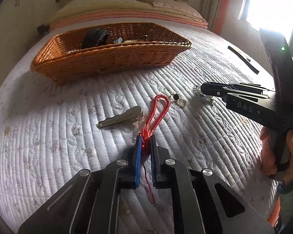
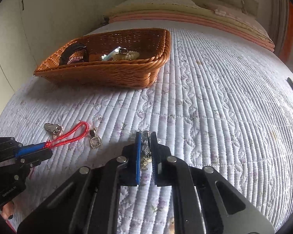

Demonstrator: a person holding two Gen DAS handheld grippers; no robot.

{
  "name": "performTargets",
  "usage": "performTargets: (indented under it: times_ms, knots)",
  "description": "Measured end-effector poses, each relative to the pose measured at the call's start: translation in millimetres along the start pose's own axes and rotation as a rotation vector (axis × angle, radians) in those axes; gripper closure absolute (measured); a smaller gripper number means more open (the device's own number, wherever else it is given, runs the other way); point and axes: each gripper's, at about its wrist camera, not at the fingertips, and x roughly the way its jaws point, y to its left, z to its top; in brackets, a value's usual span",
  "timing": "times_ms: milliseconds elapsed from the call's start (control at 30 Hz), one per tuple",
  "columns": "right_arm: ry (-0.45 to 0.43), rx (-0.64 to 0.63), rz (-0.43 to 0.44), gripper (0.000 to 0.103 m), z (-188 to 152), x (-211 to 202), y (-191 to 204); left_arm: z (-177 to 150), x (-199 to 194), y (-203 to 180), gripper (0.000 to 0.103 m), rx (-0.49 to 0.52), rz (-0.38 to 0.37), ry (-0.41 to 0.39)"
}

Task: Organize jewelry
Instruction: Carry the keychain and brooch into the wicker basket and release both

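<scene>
A: Left claw (image 1: pixel 145 143) is pinching the red cord (image 1: pixel 158 113) at its knot, loop lying on the bed (image 1: pixel 48 136).
B: Right claw (image 2: pixel 145 144) is clamping the silver chain (image 2: pixel 146 136) (a loose bunch). Basket (image 2: pixel 107 74) is sitting well apart.
A: Risk: the chain is dangling, could be snagging the quilt stitching or slipping free on lift.

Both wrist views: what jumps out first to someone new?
The left gripper is shut on the knotted end of a red cord loop lying on the quilted bed cover. To its right, the right gripper is pinched on a silvery chain. Farther back sits a brown wicker basket already holding a few pieces.
</scene>
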Motion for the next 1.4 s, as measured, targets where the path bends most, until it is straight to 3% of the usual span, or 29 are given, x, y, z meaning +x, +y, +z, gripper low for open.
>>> performTargets:
  times_ms: [333,667,900,1067,1267,1400]
  knots:
    - [-0.044,0.050,0.070,0.095,-23.7,-39.6,8.0,-26.0,-43.2,15.9,0.097,-0.062,-0.074,-0.045]
    - [-0.126,0.087,0.127,0.095,-21.4,-93.7,9.9,-19.2,-105.6,7.7,0.097,-0.021,-0.123,-0.226]
    - [-0.222,0.061,0.145,0.095,18.2,-121.1,20.8,21.4,-135.8,5.3,0.097,0.029,-0.115,-0.357]
    - [-0.273,0.041,0.147,0.095,61.0,-118.3,26.6,66.7,-131.6,20.0,0.097,0.042,-0.071,-0.419]
    - [-0.270,0.059,0.150,0.095,116.0,-80.5,27.2,118.0,-98.3,55.6,0.097,-0.007,-0.043,-0.424]
    - [-0.221,0.083,0.152,0.095,141.4,-39.9,25.2,141.1,-64.6,81.1,0.097,-0.059,-0.027,-0.396]
